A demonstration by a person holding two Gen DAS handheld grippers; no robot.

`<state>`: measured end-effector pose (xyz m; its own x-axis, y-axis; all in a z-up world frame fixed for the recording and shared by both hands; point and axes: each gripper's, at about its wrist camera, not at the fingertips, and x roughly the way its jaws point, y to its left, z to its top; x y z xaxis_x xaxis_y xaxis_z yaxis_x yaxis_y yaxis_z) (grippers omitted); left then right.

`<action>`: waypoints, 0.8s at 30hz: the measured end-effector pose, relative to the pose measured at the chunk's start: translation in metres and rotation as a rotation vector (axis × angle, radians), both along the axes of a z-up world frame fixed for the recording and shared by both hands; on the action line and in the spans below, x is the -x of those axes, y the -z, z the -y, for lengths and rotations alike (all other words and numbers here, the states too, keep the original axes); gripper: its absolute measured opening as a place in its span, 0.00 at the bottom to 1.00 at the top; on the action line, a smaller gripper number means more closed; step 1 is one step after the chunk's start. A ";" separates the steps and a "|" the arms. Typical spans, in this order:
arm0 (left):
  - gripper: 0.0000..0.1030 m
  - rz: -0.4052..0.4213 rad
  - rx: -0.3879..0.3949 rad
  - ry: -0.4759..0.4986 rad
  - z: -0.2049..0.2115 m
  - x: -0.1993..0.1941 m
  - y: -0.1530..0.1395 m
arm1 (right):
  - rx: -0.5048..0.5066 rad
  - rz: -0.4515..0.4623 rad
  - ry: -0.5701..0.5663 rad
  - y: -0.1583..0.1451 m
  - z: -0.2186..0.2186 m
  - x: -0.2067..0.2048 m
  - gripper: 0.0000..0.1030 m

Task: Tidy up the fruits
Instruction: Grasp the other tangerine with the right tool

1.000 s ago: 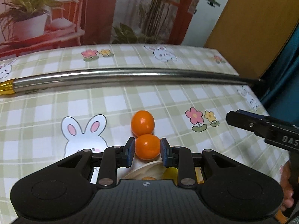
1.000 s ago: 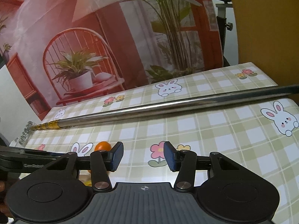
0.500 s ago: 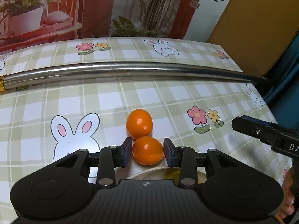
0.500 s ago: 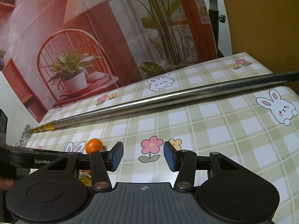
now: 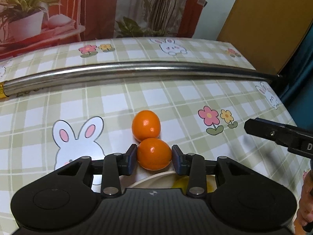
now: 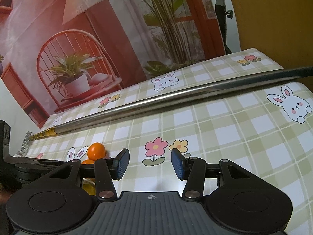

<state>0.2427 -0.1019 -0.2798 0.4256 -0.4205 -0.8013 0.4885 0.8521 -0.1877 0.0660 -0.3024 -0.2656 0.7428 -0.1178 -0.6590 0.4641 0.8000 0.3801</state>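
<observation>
Two oranges lie touching on the bunny-print tablecloth. The far orange (image 5: 146, 125) sits free. The near orange (image 5: 154, 154) rests on the cloth between the pads of my left gripper (image 5: 154, 158), which is open; the pads stand close at its sides without squeezing it. Just under the fingers is the rim of a white plate (image 5: 152, 182) holding a yellow fruit (image 5: 181, 182), mostly hidden. My right gripper (image 6: 150, 164) hovers open and empty over the cloth to the right. In the right wrist view the far orange (image 6: 96, 151) shows at left.
A long metal pole (image 5: 137, 68) lies across the table behind the oranges, also seen as the pole (image 6: 176, 96) in the right wrist view. A printed backdrop stands past the far edge. A hand (image 5: 307, 205) shows at the right border.
The left jaws have widened off the near orange, which looks rounder and now rests beside the far one. The right gripper has stayed open and empty, tilting only slightly.
</observation>
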 end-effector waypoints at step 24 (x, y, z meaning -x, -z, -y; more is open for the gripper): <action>0.39 0.158 0.010 -0.220 -0.103 0.019 -0.041 | 0.059 -0.006 -0.224 -0.013 -0.038 -0.078 0.43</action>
<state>0.2234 0.0013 -0.2384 0.6273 -0.3113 -0.7139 0.3159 0.9395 -0.1322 0.1440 -0.2645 -0.2527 0.7507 0.0110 -0.6605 0.2746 0.9042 0.3271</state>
